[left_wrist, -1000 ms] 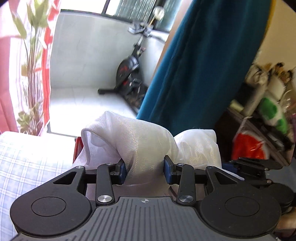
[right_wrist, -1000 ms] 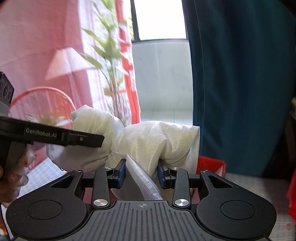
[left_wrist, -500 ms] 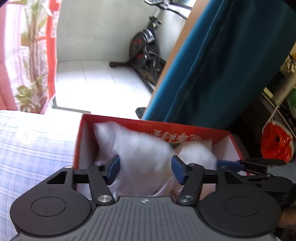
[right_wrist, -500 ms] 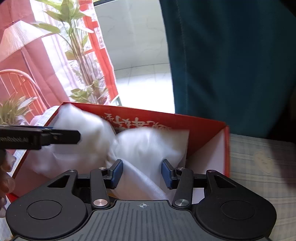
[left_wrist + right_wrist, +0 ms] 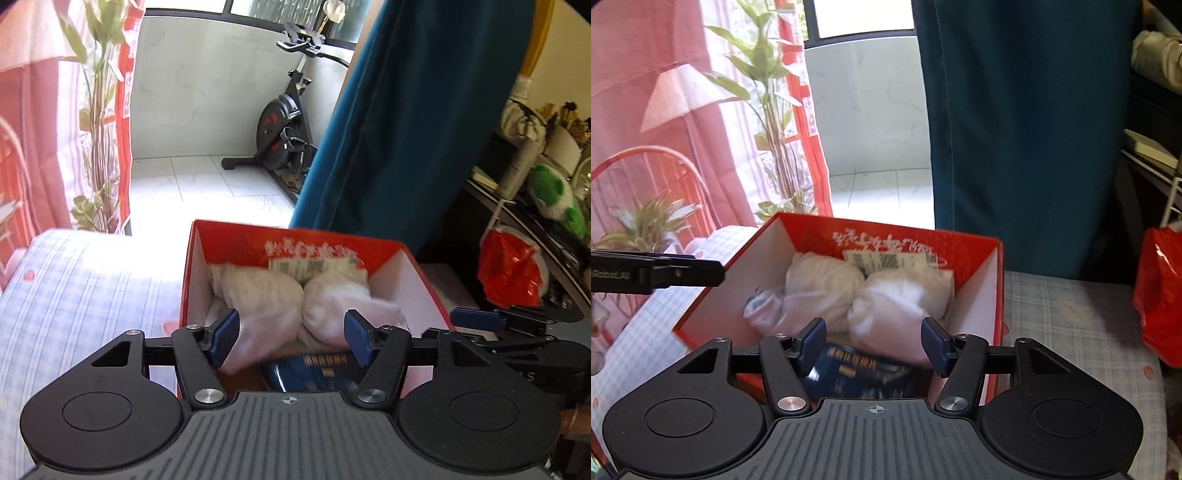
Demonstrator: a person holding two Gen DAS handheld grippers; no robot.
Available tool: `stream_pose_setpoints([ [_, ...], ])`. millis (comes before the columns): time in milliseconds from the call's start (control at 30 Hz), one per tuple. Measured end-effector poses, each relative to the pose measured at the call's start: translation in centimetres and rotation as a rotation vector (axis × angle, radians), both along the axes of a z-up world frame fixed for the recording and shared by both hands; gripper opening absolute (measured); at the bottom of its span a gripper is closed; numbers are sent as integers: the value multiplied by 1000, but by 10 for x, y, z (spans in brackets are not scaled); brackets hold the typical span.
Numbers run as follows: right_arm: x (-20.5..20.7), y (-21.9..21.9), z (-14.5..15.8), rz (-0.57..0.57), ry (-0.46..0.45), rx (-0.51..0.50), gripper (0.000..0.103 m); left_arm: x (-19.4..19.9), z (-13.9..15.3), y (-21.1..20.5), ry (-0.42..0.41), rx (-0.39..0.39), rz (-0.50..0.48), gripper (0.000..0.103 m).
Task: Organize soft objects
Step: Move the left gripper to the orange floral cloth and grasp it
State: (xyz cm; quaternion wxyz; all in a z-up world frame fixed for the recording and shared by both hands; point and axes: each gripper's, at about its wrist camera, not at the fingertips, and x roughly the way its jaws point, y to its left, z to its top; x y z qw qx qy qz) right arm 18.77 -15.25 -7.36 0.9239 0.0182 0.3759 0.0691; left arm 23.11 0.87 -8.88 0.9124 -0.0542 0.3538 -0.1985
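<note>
Against the red box's (image 5: 991,295) far wall lies the white cloth bundle (image 5: 291,299). Your left gripper (image 5: 291,338) and right gripper (image 5: 874,341) both gape, holding nothing.

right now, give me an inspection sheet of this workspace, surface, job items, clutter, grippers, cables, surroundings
surface: blue checked cloth under the box.
job's things: white fabric bundle lying inside the red box, pinched at its middle; no finger touches it.
clutter: dark blue packet in the box's near end; red plastic bag to the right.
grippers: left gripper open above the box; right gripper open above the box.
cables: one on the exercise bike.
surroundings: teal curtain, pink curtain, plant, tiled balcony.
</note>
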Motion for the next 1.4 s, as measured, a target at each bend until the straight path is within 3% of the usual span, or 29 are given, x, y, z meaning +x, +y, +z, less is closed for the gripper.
stream_pose_setpoints([
  [167, -31, 8, -2, -4, -14, 15, 53, -33, -14, 13, 21, 4, 26, 65],
  [300, -58, 14, -6, -17, -47, 39, 53, -49, -40, 23, 94, -73, 55, 65],
  [367, -69, 18, -11, -16, -52, 48, 53, -53, -53, 23, 112, -59, 62, 65],
  [500, -87, 27, -26, -21, -60, 57, 53, -72, -69, 17, 73, 19, 31, 66],
  [600, -96, 35, -44, -30, -35, 62, 53, -76, -82, 18, 94, 40, 19, 66],
  [733, -101, 38, -69, -52, 40, 117, 49, -84, -97, 27, 119, 17, 32, 66],
  [867, -114, 41, -82, -46, 44, 102, 49, -93, -108, 32, 135, -16, 39, 66],
  [1033, -119, 46, -83, -23, 34, 75, 49, -112, -120, 29, 124, 9, 69, 62],
  [1233, -121, 46, -87, -23, 33, 105, 50, -115, -129, 40, 166, -49, 74, 62],
  [1400, -121, 47, -79, -25, -5, 98, 49, -116, -135, 38, 174, -42, 82, 62],
])
